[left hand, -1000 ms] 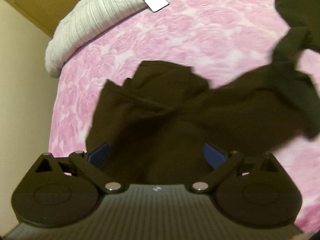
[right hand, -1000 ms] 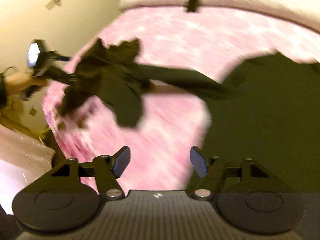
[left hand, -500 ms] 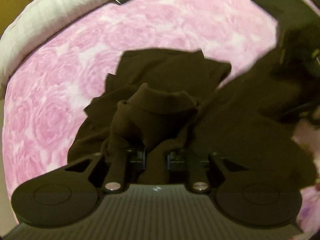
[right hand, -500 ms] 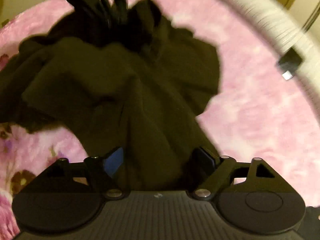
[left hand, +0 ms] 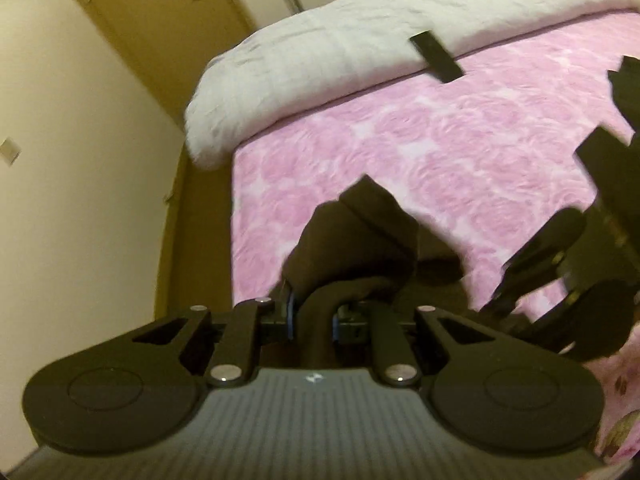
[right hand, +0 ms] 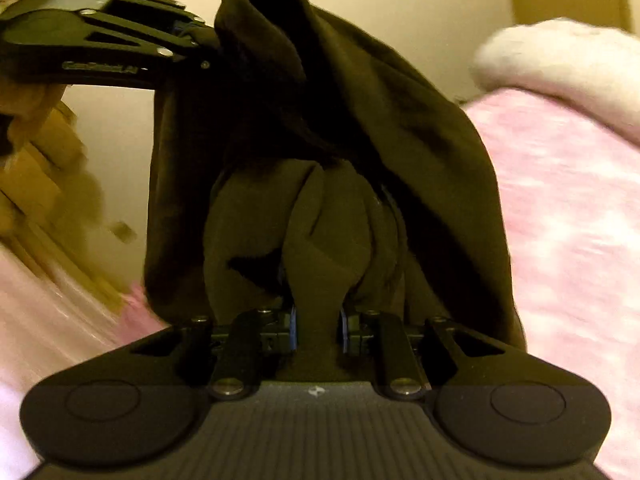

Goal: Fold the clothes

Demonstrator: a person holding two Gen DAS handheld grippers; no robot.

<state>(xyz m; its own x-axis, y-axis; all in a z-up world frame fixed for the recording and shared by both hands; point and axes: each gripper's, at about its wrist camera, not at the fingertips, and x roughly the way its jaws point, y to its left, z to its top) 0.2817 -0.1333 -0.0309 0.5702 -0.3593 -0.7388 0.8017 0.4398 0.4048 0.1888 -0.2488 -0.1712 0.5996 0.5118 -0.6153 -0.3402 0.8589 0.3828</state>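
Observation:
A dark brown garment [right hand: 344, 128] hangs in the air between both grippers, lifted off the pink rose-patterned bed [left hand: 420, 148]. My left gripper [left hand: 314, 320] is shut on a bunched edge of the garment [left hand: 360, 240]. My right gripper [right hand: 318, 328] is shut on another fold of it. The left gripper also shows in the right wrist view [right hand: 188, 44] at the upper left, holding the cloth's top. The right gripper shows at the right edge of the left wrist view [left hand: 500, 304].
A white quilted duvet [left hand: 360, 36] lies across the far end of the bed with a black phone-like object [left hand: 436, 58] on it. A cream wall [left hand: 80, 200] and a wooden door [left hand: 168, 4] stand to the left.
Both grippers closed on the garment and raised it off the bed. A second ago both were open, with the garment spread on the bedspread.

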